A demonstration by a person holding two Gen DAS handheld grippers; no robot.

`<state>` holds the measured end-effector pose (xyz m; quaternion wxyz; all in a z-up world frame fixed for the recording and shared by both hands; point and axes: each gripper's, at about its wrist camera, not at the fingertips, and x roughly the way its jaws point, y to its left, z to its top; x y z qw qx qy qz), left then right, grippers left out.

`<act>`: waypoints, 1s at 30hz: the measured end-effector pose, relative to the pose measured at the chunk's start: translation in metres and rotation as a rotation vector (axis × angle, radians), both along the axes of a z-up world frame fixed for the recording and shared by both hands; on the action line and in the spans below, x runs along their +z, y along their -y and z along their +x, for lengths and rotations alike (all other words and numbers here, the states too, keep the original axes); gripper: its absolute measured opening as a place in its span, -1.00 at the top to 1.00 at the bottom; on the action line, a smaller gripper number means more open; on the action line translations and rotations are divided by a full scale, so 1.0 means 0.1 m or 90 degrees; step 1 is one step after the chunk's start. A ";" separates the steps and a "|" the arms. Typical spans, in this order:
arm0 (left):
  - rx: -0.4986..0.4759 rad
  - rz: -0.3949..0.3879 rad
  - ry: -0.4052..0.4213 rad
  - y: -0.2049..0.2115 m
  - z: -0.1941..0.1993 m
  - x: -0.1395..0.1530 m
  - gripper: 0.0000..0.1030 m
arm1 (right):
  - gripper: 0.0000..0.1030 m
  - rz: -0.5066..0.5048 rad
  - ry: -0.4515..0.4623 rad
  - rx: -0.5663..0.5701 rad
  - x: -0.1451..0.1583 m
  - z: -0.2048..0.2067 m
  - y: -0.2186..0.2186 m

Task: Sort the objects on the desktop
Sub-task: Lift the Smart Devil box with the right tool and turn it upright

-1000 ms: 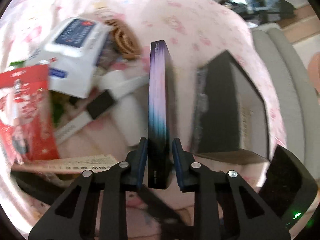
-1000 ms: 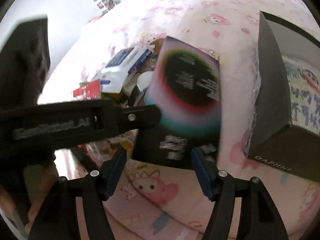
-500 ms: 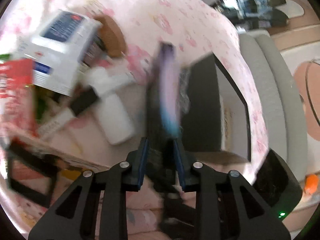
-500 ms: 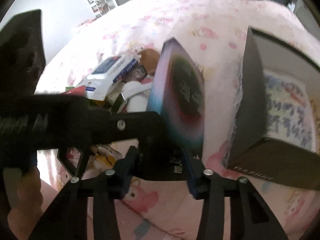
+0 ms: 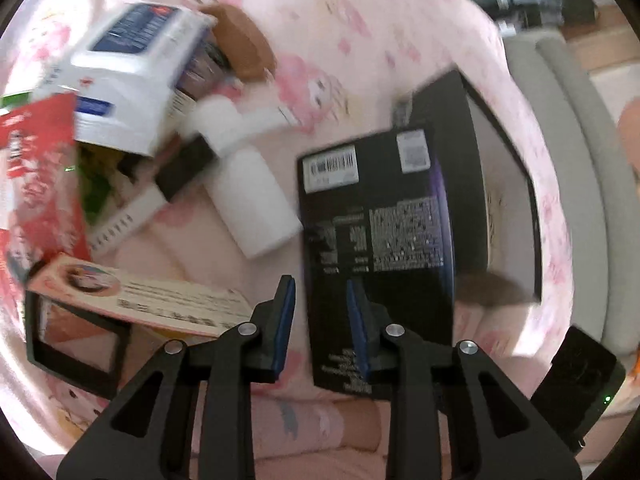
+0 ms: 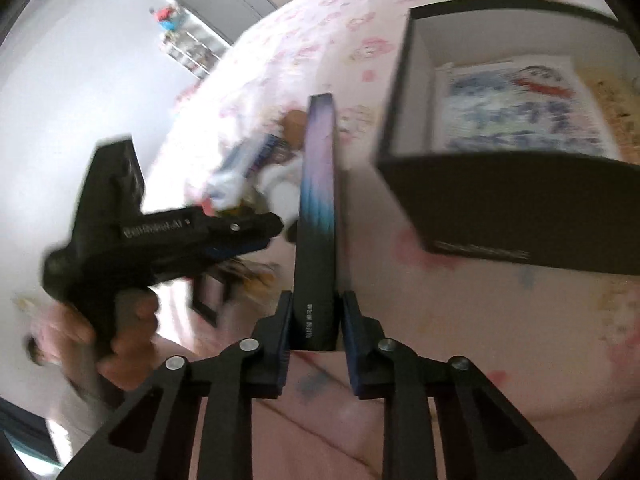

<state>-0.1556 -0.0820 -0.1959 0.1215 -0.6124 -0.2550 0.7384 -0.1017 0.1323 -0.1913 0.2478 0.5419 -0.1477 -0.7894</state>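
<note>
A flat black box with a purple-to-blue edge (image 6: pixel 318 216) stands on edge between the fingers of my right gripper (image 6: pixel 315 334), which is shut on it. In the left wrist view its black back with a barcode (image 5: pixel 376 236) shows just right of my left gripper (image 5: pixel 320 322), which is open and empty. The left gripper also shows in the right wrist view (image 6: pixel 168 236), to the left of the box. An open black storage box (image 6: pixel 516 196) holding a printed packet (image 6: pixel 516 108) sits to the right on the pink sheet.
A pile lies left in the left wrist view: a white wipes pack (image 5: pixel 132 76), a brown comb (image 5: pixel 242 46), a white bottle (image 5: pixel 248 184), a red packet (image 5: pixel 36 176), a long printed carton (image 5: pixel 140 300) and a black frame (image 5: pixel 72 348).
My left gripper has let go of the flat box and opened. My right gripper has closed on the box and turned it edge-on.
</note>
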 end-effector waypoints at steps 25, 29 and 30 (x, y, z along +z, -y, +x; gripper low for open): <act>0.096 0.202 -0.036 -0.11 0.15 -0.06 0.03 | 0.69 0.042 -0.186 0.060 0.27 -0.17 0.05; 0.107 0.251 -0.045 -0.07 0.15 -0.04 -0.05 | 0.68 0.037 -0.177 0.067 0.24 -0.15 0.06; 0.103 0.258 -0.049 -0.08 0.16 -0.02 -0.05 | 0.68 0.040 -0.183 0.071 0.25 -0.14 0.08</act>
